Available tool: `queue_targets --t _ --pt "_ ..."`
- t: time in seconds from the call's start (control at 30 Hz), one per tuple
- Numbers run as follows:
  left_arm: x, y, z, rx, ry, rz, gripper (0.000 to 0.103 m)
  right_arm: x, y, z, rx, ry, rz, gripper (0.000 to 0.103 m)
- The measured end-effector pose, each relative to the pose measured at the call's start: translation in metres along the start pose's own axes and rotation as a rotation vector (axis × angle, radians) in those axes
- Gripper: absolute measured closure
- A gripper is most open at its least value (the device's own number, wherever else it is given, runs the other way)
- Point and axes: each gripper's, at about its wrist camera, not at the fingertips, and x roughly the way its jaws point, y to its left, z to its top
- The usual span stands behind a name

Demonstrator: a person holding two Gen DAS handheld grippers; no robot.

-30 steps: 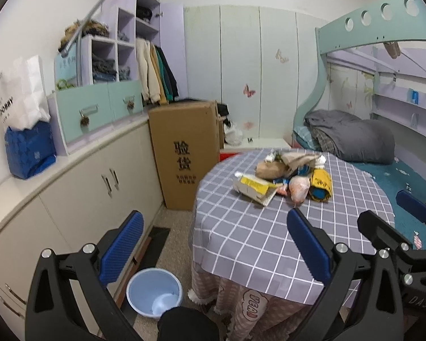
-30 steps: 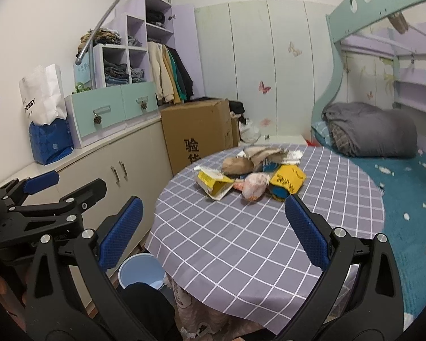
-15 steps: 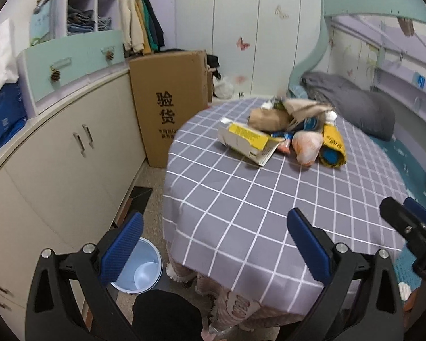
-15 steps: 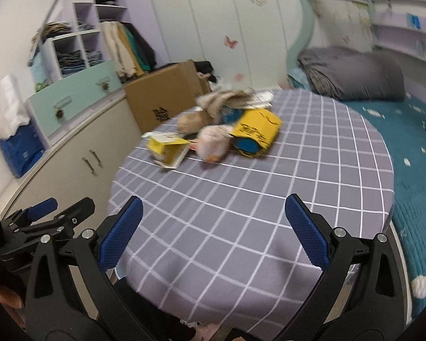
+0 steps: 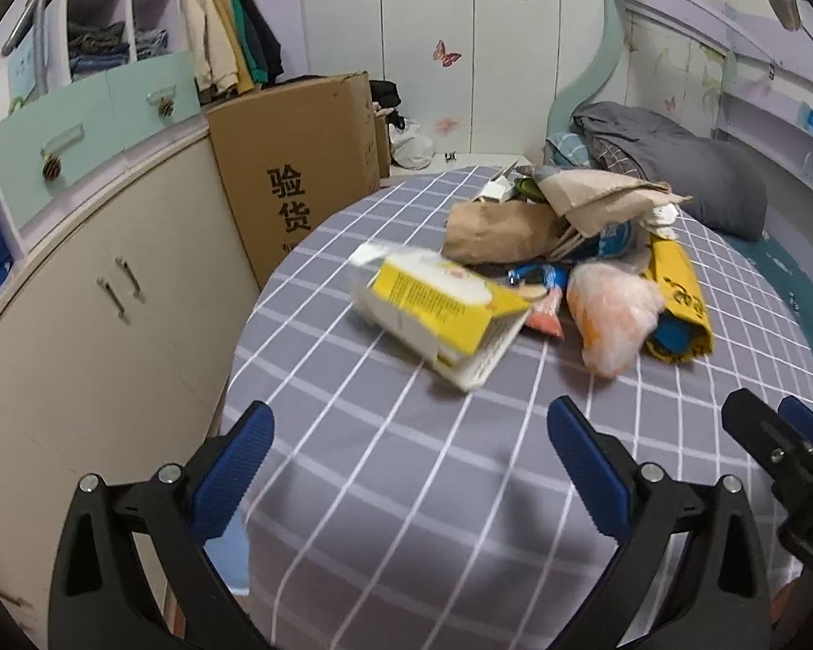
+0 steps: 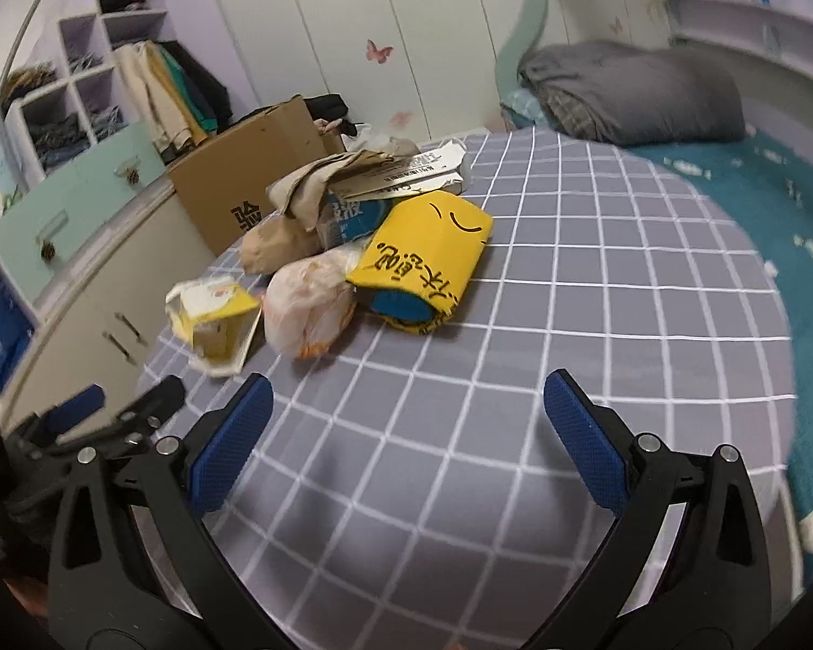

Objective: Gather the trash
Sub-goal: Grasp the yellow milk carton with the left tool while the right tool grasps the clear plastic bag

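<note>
Trash [image 5: 558, 265] lies heaped at upper centre of the checked surface [image 5: 406, 487], ahead of both tongs. The left tongs [image 5: 406, 466] and right tongs [image 6: 406, 439] hang released and empty, spread wide, probably to take the nearest yellow carton [image 5: 439, 314].

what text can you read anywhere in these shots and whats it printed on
"验货": large dark characters on the side of the brown cardboard box.
Black handwriting-style characters run along the yellow bag, too distorted to read.
Small print on the yellow and white carton: blurred.
Print on the white torn packaging: too small.
</note>
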Motion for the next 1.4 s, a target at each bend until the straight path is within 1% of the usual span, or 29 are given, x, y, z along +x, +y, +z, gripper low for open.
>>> queue_targets --t 0.07,0.1,0.13,0.27,0.3,0.33,0.37,0.4,0.47,0.5,0.57,0.63,0.7,0.73,0.77,0.8,0.83,0.87,0.9,0.97,1.07,1.3,1.4 --pt "0.012 -0.004 0.009 0.009 -0.003 0.005 0.005 0.007 0.000 0.006 0.017 -0.002 0.023 0.005" --pt "0.016 -0.005 0.011 0.013 -0.008 0.012 0.010 0.009 0.002 0.008 0.018 -0.008 0.026 0.005" --pt "0.020 -0.007 0.014 0.022 -0.011 0.022 0.019 0.010 0.005 0.009 0.017 -0.011 0.028 0.005" --pt "0.037 -0.012 0.023 0.048 0.001 0.031 0.035 0.024 0.013 0.017 0.020 -0.001 0.041 0.005" --pt "0.042 -0.013 0.024 0.056 0.007 0.037 0.047 0.027 0.016 0.019 0.023 0.005 0.046 0.005" --pt "0.044 -0.013 0.024 0.057 0.010 0.038 0.071 0.031 0.018 0.020 0.026 0.009 0.047 0.005" --pt "0.046 -0.011 0.024 0.048 0.014 0.026 0.086 0.035 0.020 0.022 0.030 0.016 0.046 0.005" --pt "0.044 -0.006 0.024 0.014 0.012 0.010 0.089 0.039 0.023 0.023 0.033 0.025 0.050 0.005" --pt "0.039 0.003 0.023 -0.040 -0.011 -0.051 0.090 0.047 0.029 0.024 0.045 0.035 0.064 0.005" --pt "0.036 0.006 0.022 -0.046 -0.020 -0.056 0.091 0.051 0.032 0.025 0.047 0.039 0.060 0.005" --pt "0.033 0.010 0.021 -0.045 -0.034 -0.037 0.092 0.058 0.039 0.027 0.041 0.036 0.043 0.005" --pt "0.028 0.016 0.018 -0.050 -0.047 -0.027 0.096 0.064 0.044 0.029 0.038 0.032 0.029 0.005" --pt "0.022 0.023 0.016 -0.067 -0.061 -0.026 0.096 0.069 0.047 0.031 0.052 0.040 0.031 0.006" --pt "0.019 0.026 0.015 -0.078 -0.065 -0.030 0.096 0.070 0.047 0.032 0.059 0.039 0.039 0.013" --pt "0.017 0.030 0.014 -0.086 -0.068 -0.033 0.097 0.071 0.049 0.032 0.053 0.035 0.039 0.025" --pt "0.015 0.033 0.013 -0.094 -0.075 -0.035 0.097 0.071 0.050 0.032 0.045 0.031 0.035 0.033" --pt "0.014 0.036 0.012 -0.097 -0.078 -0.036 0.097 0.071 0.051 0.031 0.041 0.030 0.031 0.053" --pt "0.012 0.037 0.011 -0.100 -0.078 -0.039 0.097 0.071 0.051 0.031 0.038 0.035 0.033 0.062" --pt "0.011 0.040 0.010 -0.108 -0.075 -0.047 0.097 0.072 0.052 0.030 0.034 0.044 0.036 0.062" --pt "0.009 0.048 0.006 -0.129 -0.071 -0.073 0.097 0.071 0.054 0.028 0.019 0.051 0.035 0.067" --pt "-0.001 0.055 0.002 -0.150 -0.088 -0.092 0.097 0.058 0.051 0.026 0.024 0.038 0.076 0.070" --pt "-0.031 0.067 -0.005 -0.191 -0.139 -0.136 0.097 0.017 0.062 0.012 -0.002 0.001 0.153 0.072" --pt "-0.042 0.078 -0.011 -0.219 -0.150 -0.151 0.097 -0.001 0.075 0.009 -0.029 -0.007 0.203 0.072"
